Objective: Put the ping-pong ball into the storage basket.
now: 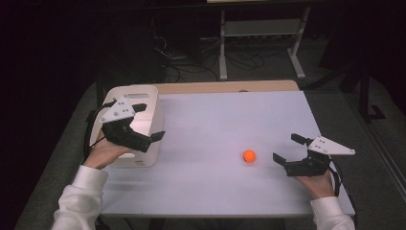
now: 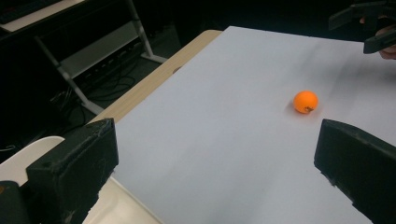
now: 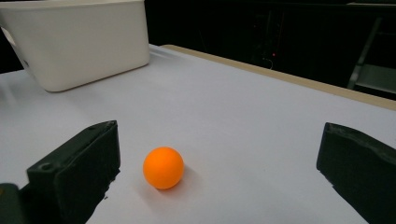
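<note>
A small orange ball lies on the white table top, right of centre. My right gripper rests just to the right of it, open, jaws pointing at the ball. In the right gripper view the ball sits close ahead, nearer the left jaw, with nothing held in the right gripper. My left gripper hovers open over the white bin at the table's left edge. In the left gripper view the ball lies far off, and the left gripper is empty.
The white bin stands at the far left of the table. A wooden strip runs along the table's far edge. Beyond it stand a metal frame and cables on a dark floor. The right gripper shows far off in the left gripper view.
</note>
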Action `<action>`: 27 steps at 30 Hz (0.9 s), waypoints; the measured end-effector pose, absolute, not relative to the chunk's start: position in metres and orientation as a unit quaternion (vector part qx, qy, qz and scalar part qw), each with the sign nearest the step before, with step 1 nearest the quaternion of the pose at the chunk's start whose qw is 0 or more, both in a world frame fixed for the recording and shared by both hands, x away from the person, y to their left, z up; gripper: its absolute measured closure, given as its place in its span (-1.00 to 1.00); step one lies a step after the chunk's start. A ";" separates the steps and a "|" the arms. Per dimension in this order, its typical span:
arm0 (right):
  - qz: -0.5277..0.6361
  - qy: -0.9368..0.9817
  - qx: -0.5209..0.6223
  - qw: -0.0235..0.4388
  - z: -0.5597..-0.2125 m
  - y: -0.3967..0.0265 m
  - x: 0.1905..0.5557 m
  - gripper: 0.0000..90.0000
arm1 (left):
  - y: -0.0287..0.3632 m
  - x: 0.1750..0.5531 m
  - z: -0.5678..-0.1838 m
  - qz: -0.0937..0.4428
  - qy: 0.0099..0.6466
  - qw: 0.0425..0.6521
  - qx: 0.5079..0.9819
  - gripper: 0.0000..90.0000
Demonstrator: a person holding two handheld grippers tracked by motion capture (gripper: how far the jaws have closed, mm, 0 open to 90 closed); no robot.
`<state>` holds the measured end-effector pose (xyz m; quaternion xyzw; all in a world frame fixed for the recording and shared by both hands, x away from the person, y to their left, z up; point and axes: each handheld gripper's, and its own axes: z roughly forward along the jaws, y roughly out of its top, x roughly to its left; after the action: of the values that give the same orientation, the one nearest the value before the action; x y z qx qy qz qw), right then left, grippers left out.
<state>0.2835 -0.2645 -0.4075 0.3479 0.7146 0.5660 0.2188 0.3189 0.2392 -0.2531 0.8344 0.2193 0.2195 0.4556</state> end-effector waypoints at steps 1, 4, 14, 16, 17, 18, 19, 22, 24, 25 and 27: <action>0.566 0.715 0.348 0.218 -0.407 -0.264 0.283 -1.00 | 0.236 0.320 -0.252 0.216 0.213 0.450 0.840 -1.00; 0.566 0.715 0.348 0.218 -0.408 -0.264 0.283 -1.00 | 0.233 0.322 -0.251 0.214 0.206 0.439 0.848 -1.00; 0.571 0.711 0.352 0.212 -0.408 -0.266 0.283 -1.00 | 0.216 0.326 -0.250 0.194 0.183 0.415 0.870 -1.00; 0.571 0.711 0.351 0.212 -0.408 -0.266 0.283 -1.00 | 0.212 0.327 -0.249 0.191 0.180 0.415 0.871 -1.00; 0.571 0.712 0.351 0.212 -0.408 -0.265 0.283 -1.00 | 0.211 0.328 -0.248 0.192 0.176 0.411 0.874 -1.00; 0.571 0.712 0.350 0.211 -0.408 -0.265 0.283 -1.00 | 0.209 0.328 -0.248 0.190 0.178 0.415 0.872 -1.00; 0.571 0.712 0.350 0.211 -0.408 -0.265 0.283 -1.00 | 0.206 0.329 -0.247 0.187 0.174 0.412 0.875 -1.00; 0.571 0.712 0.350 0.211 -0.408 -0.265 0.283 -1.00 | 0.204 0.331 -0.247 0.183 0.169 0.406 0.879 -1.00; 0.571 0.712 0.349 0.210 -0.408 -0.265 0.284 -1.00 | 0.201 0.333 -0.247 0.179 0.166 0.401 0.883 -1.00; 0.571 0.713 0.349 0.209 -0.408 -0.265 0.283 -1.00 | 0.198 0.334 -0.248 0.175 0.163 0.395 0.887 -1.00; 0.570 0.715 0.348 0.208 -0.408 -0.264 0.283 -1.00 | 0.193 0.336 -0.249 0.169 0.159 0.389 0.892 -1.00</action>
<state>0.2832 -0.2643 -0.4084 0.3476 0.7150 0.5699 0.2076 0.3359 0.1933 -0.2490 0.8918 0.1586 0.1690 0.3887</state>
